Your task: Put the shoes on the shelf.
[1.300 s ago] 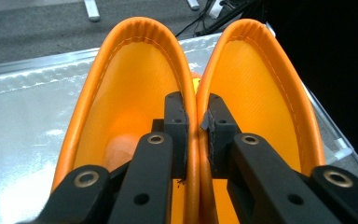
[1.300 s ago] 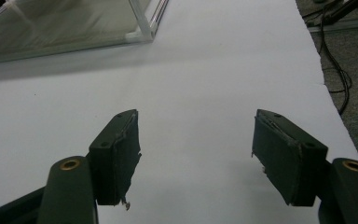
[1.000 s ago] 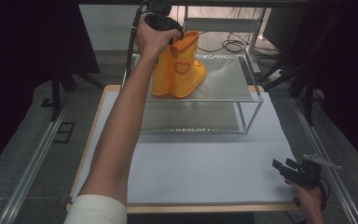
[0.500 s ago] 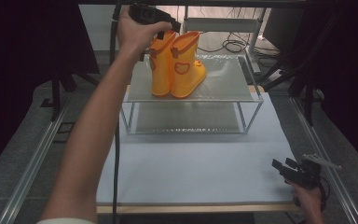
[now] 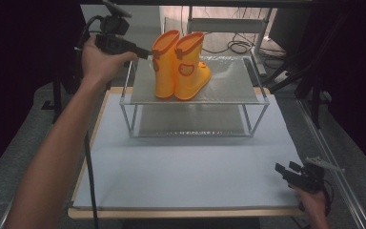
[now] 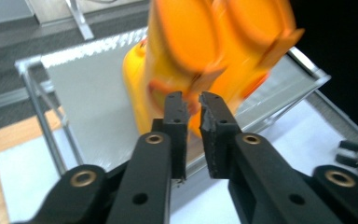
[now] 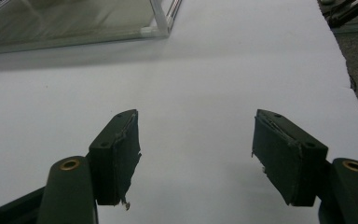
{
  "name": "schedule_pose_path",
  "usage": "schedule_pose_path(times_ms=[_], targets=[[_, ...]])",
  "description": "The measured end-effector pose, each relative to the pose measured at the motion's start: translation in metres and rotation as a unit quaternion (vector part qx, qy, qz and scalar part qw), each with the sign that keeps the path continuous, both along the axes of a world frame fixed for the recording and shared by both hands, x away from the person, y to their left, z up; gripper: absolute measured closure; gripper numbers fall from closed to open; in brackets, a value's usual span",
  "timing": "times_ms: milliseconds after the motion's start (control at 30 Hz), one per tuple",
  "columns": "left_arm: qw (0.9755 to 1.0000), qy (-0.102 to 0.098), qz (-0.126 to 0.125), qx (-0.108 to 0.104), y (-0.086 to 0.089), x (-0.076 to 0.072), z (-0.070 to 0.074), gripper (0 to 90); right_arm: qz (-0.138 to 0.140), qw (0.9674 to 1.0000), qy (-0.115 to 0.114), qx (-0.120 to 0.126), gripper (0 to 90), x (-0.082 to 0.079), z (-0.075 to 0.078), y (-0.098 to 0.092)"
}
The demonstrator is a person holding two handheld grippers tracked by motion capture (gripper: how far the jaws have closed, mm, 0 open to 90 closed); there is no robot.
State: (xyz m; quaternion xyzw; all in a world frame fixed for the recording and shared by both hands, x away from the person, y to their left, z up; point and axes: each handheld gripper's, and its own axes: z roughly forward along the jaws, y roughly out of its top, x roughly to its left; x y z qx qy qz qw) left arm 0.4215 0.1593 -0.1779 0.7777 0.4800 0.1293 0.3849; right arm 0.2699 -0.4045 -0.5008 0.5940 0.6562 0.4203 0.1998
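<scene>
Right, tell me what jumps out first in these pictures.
The pair of bright orange rubber boots stands upright on the top shelf of a clear two-tier rack at the far side of the white table. The left gripper sits just left of the boots' tops; its jaws have just been closing and are nearly together with nothing between them. The right gripper rests open at the table's near right corner.

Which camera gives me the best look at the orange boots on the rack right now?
The high view: both orange boots stand upright, whole and sharp on the rack's top shelf, with the left gripper just beside them. The left gripper view shows them close but blurred and cropped. The right gripper view shows a rack corner and the white table sheet.
</scene>
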Motion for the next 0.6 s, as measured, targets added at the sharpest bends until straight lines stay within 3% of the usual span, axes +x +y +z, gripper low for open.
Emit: schedule_pose_path(times_ms=[167,367,600], targets=[[0.9996,0.025,0.006,0.011,0.009,0.009,-0.036,87.2,0.002,1.0000,0.003,-0.005,31.7,0.000,-0.002,0.000],[0.9986,0.047,0.007,0.024,0.006,0.019,-0.071,89.7,0.002,1.0000,0.006,-0.007,31.7,0.001,-0.003,0.000],[0.9975,0.058,0.025,0.032,0.000,0.034,-0.108,89.8,0.002,1.0000,0.007,-0.007,31.7,0.001,-0.004,0.000]])
